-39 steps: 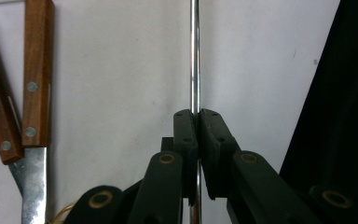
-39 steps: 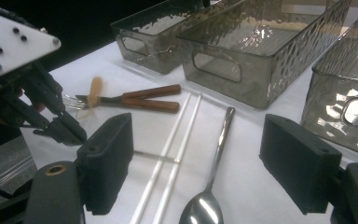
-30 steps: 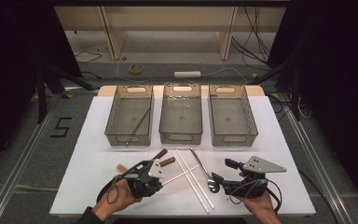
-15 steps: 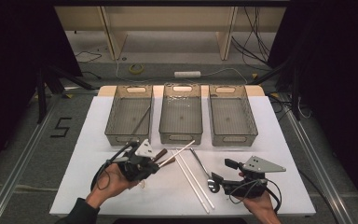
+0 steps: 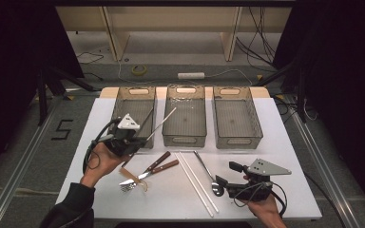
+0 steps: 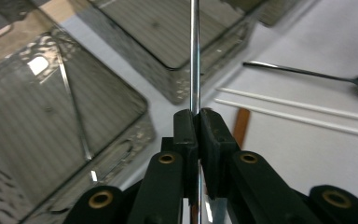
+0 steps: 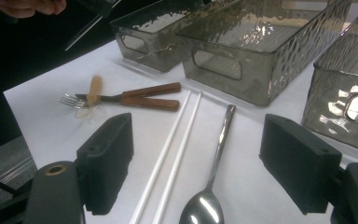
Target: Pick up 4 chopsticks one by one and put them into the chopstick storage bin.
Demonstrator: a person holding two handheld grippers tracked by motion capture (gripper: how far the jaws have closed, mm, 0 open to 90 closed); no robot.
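Here, in the high view, the left gripper (image 5: 140, 135) is held above the near end of the left bin (image 5: 134, 116), and a thin metal rod (image 5: 161, 124) is pinched in it. The rod is seen slanting up and away from the jaws toward the middle bin (image 5: 185, 121). The right gripper (image 5: 224, 176) is rested on the white table (image 5: 285, 142), with a spoon (image 5: 208, 175) just beside it and two white sticks (image 5: 197, 183) laid to its left.

In the left gripper view, the jaws are pressed together on the rod (image 6: 195, 56), which is shown running straight up out of the pads, over the gap between two bins.

In the right gripper view, the jaws are spread wide with nothing between the pads; the spoon (image 7: 212, 182) and the white sticks (image 7: 170, 154) are laid on the table ahead of them, and a fork and knife with wooden handles (image 7: 135, 99) are seen farther off.
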